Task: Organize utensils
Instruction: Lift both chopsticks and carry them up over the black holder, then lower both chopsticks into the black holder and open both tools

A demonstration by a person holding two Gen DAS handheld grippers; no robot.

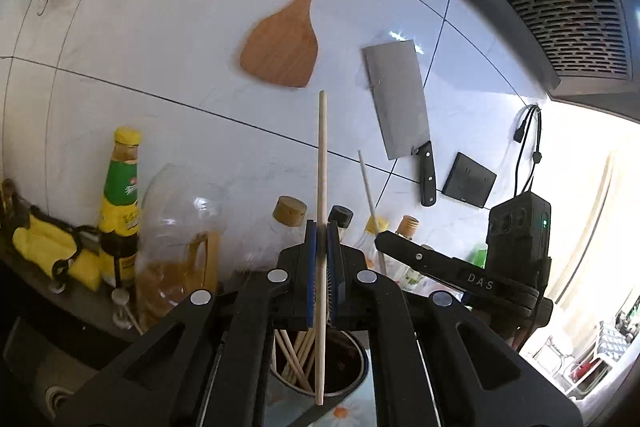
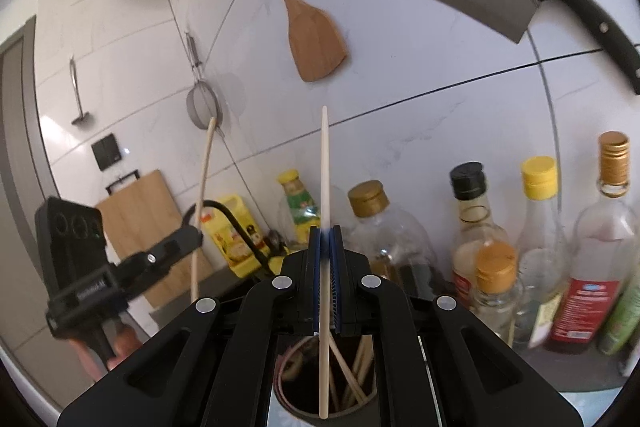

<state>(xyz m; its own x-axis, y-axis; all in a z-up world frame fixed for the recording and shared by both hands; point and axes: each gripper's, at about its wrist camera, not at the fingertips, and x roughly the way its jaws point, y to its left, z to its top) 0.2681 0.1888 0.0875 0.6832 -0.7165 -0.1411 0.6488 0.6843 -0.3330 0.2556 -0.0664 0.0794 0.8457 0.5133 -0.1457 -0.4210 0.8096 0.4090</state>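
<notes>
The left tool point(image 1: 321, 231) was clenched on a wooden chopstick point(image 1: 321, 163) — the stick stood upright between the blue pads, its lower end hanging over the open mouth of a utensil holder point(image 1: 360, 367) that held more chopsticks point(image 1: 296, 355). The right tool point(image 2: 325, 233) gripped a paler chopstick point(image 2: 325, 167) the same way, its tip above that holder point(image 2: 288, 403). Beyond — bottles point(image 2: 540, 247) on the table, with a wooden spatula point(image 1: 282, 47) and a cleaver point(image 1: 400, 107) hanging on the tiled wall.
</notes>
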